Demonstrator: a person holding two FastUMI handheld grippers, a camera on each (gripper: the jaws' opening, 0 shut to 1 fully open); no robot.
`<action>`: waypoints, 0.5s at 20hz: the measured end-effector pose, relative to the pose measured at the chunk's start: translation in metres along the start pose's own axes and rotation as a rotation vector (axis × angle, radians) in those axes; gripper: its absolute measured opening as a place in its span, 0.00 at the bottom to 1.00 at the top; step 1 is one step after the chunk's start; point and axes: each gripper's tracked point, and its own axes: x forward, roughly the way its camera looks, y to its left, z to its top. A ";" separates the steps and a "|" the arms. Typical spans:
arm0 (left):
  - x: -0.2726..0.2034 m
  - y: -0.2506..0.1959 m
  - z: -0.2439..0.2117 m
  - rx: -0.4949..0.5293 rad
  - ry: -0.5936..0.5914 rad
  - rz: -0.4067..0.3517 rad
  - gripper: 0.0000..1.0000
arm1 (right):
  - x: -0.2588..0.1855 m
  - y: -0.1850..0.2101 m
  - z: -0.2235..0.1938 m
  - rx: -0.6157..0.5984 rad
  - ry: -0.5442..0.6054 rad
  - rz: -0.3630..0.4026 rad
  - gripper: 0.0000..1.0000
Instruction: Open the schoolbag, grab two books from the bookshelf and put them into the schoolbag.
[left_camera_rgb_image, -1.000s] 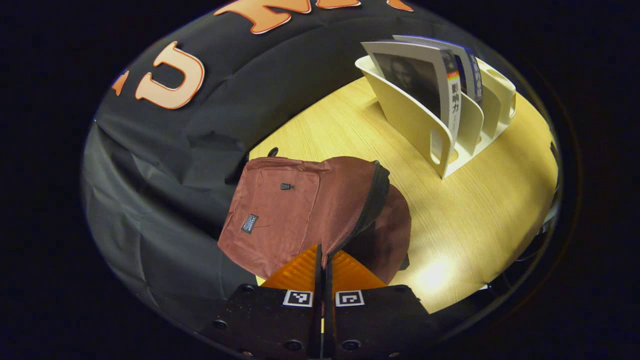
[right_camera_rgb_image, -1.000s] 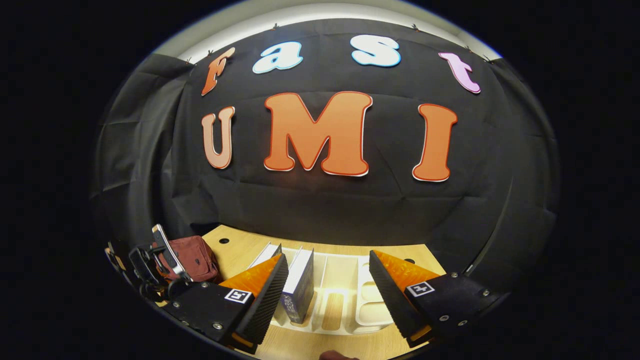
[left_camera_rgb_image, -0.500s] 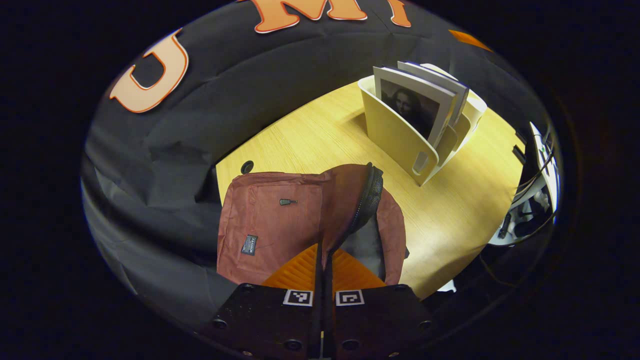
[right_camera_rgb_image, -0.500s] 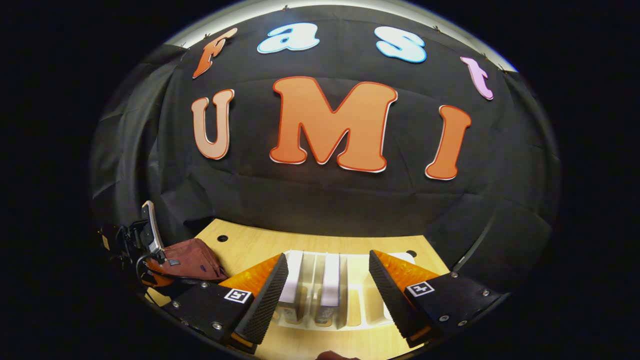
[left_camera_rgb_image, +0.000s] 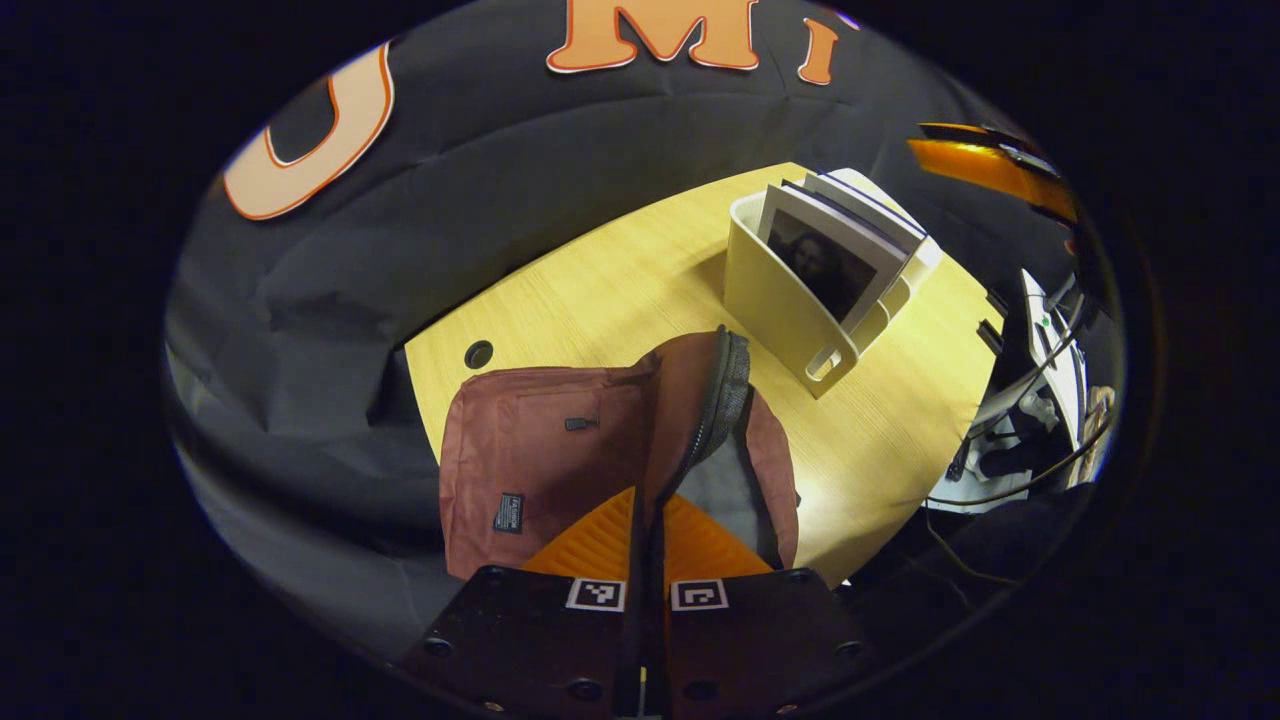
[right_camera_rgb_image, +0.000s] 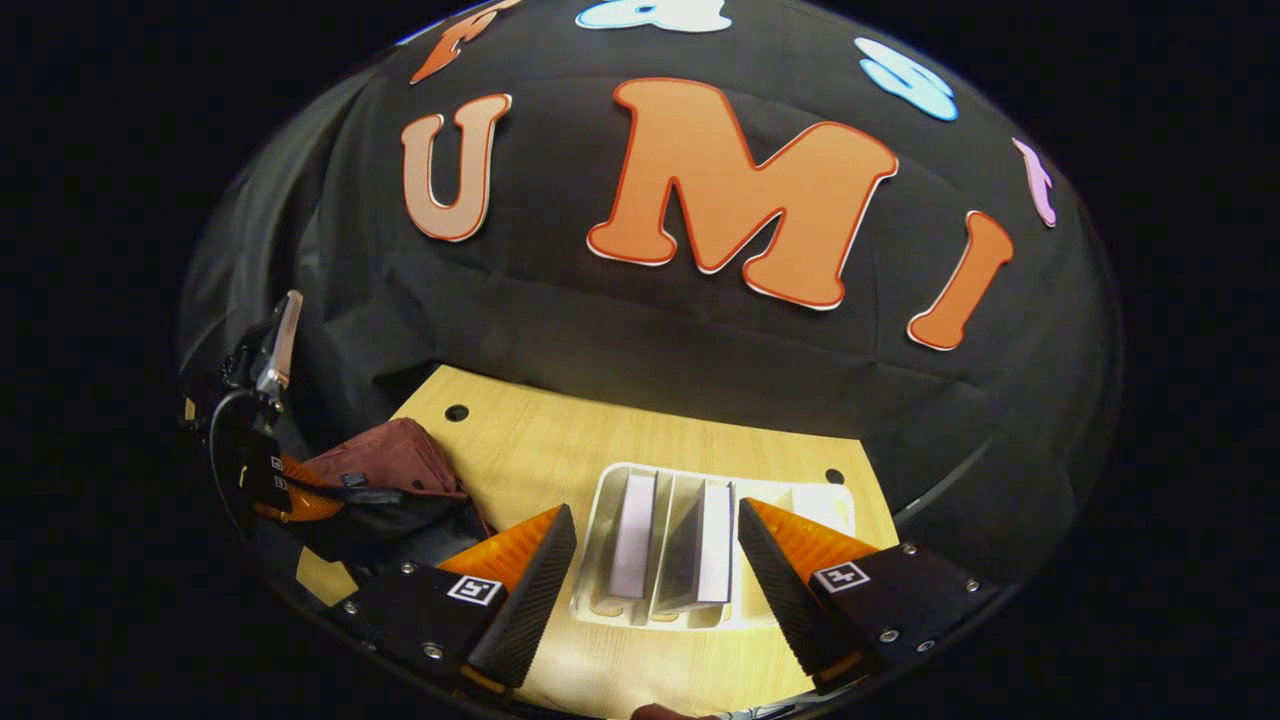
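Observation:
A maroon schoolbag (left_camera_rgb_image: 540, 450) lies on the wooden table (left_camera_rgb_image: 600, 290), its zipped mouth parted so that grey lining shows. My left gripper (left_camera_rgb_image: 648, 510) is shut on the bag's zip edge and holds the flap up. To the right stands a cream bookshelf (left_camera_rgb_image: 775, 300) with two books (left_camera_rgb_image: 825, 260) upright in it. My right gripper (right_camera_rgb_image: 655, 565) hangs open just above that bookshelf (right_camera_rgb_image: 810, 500), with the left book (right_camera_rgb_image: 635, 530) and the right book (right_camera_rgb_image: 712, 540) between its fingers' lines but untouched. The schoolbag (right_camera_rgb_image: 390, 460) and the left gripper (right_camera_rgb_image: 255, 440) sit far left.
Black cloth walls close the table's back and left sides. A cable hole (left_camera_rgb_image: 479, 354) lies near the table's back corner. Beyond the right edge hang cables and a white device (left_camera_rgb_image: 1040, 400). Bare tabletop (right_camera_rgb_image: 540, 450) lies between bag and bookshelf.
The left gripper has drawn up and back with the zip edge, and the bag's mouth gapes wider. The right gripper has tipped downward over the bookshelf, still open.

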 end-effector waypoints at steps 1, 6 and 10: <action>-0.002 0.002 0.003 0.014 -0.002 -0.007 0.02 | 0.005 0.002 -0.005 0.001 0.039 0.016 0.97; -0.007 0.006 0.005 0.039 0.013 -0.026 0.02 | 0.050 0.013 -0.031 0.016 0.274 0.100 0.98; -0.006 0.005 0.008 0.024 0.028 -0.024 0.02 | 0.079 0.012 -0.056 0.040 0.475 0.121 0.98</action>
